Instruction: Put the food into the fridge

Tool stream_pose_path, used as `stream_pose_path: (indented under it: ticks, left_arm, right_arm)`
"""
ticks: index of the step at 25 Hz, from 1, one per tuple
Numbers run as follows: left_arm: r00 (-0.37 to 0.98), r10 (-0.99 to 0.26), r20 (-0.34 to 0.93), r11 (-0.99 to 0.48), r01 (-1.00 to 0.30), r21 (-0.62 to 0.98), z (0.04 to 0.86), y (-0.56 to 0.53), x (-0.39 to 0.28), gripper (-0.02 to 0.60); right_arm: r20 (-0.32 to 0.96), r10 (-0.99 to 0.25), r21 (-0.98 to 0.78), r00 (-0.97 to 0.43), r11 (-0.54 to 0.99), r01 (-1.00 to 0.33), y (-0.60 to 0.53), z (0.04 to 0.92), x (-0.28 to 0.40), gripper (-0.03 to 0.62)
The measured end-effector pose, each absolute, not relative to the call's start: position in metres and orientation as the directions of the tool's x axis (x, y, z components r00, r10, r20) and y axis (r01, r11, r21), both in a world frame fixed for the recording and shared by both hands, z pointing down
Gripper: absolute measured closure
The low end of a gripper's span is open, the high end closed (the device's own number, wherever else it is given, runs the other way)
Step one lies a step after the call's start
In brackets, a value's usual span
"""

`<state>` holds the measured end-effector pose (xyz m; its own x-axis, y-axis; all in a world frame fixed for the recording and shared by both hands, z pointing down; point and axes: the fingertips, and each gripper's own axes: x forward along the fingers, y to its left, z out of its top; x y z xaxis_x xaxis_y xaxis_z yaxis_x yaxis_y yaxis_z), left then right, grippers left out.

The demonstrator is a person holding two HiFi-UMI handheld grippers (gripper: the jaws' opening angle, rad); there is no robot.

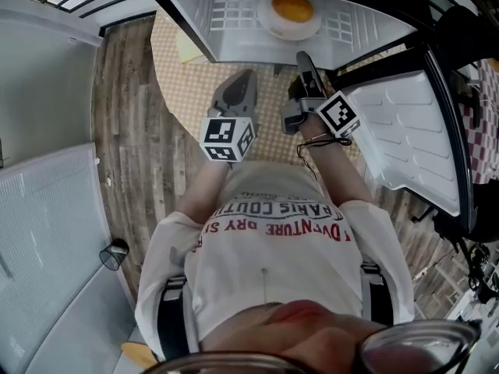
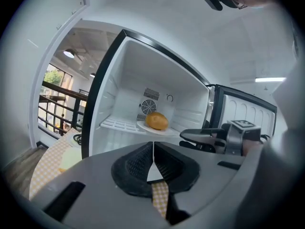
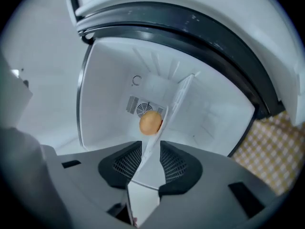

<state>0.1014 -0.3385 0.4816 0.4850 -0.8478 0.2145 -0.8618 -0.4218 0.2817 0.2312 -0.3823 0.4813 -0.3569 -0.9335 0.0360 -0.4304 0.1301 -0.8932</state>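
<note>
The right claw (image 3: 151, 162) points into the open fridge (image 1: 226, 22) with its jaws parted to a middling gap and nothing gripped between the pads (only the fridge's inside shows through the gap). The left claw (image 2: 153, 157) hangs just beside it, on the person's left, its jaws closed tip to tip on nothing. The food (image 1: 292, 6), a round golden-brown lump, sits on a white plate (image 1: 298, 32), and the plate rests on the wire shelf (image 2: 116, 124) inside the fridge, in front of the round fan vent (image 2: 148, 106) in the back wall. Neither claw touches the plate. The fridge door (image 1: 405, 131) stands swung wide at the person's right, white lining showing. The fridge sits on a checked cloth (image 1: 183, 84), with a wood-plank floor (image 1: 125, 115) around it.
</note>
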Motion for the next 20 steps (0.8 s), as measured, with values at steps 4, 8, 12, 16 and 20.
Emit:
stream_pose_path:
  ticks: [4, 8, 12, 16, 20]
  left_arm:
    - [0.477, -0.856, 0.199, -0.422, -0.868, 0.261, 0.476, -0.332, 0.100, 0.554]
    - [0.474, -0.857, 0.200, -0.425, -0.871, 0.245, 0.473, -0.324, 0.101, 0.554]
    - [0.477, -0.856, 0.200, -0.433, -0.872, 0.229, 0.472, -0.320, 0.104, 0.554]
    - [0.483, -0.852, 0.202, -0.449, -0.873, 0.192, 0.471, -0.314, 0.111, 0.554]
    - [0.487, -0.848, 0.210, -0.460, -0.872, 0.164, 0.474, -0.311, 0.115, 0.554]
  right_arm:
    - [0.052, -0.909, -0.765, -0.413, 0.230, -0.602, -0.355, 0.482, 0.219, 0.529]
    - [0.079, -0.915, -0.561, -0.395, 0.286, -0.776, -0.340, 0.480, 0.226, 0.548]
    - [0.102, -0.918, -0.367, -0.384, 0.324, -0.872, -0.331, 0.476, 0.225, 0.559]
    - [0.138, -0.909, -0.259, -0.393, 0.350, -0.900, -0.322, 0.480, 0.220, 0.562]
    - [0.197, -0.891, -0.225, -0.409, 0.365, -0.903, -0.314, 0.489, 0.216, 0.566]
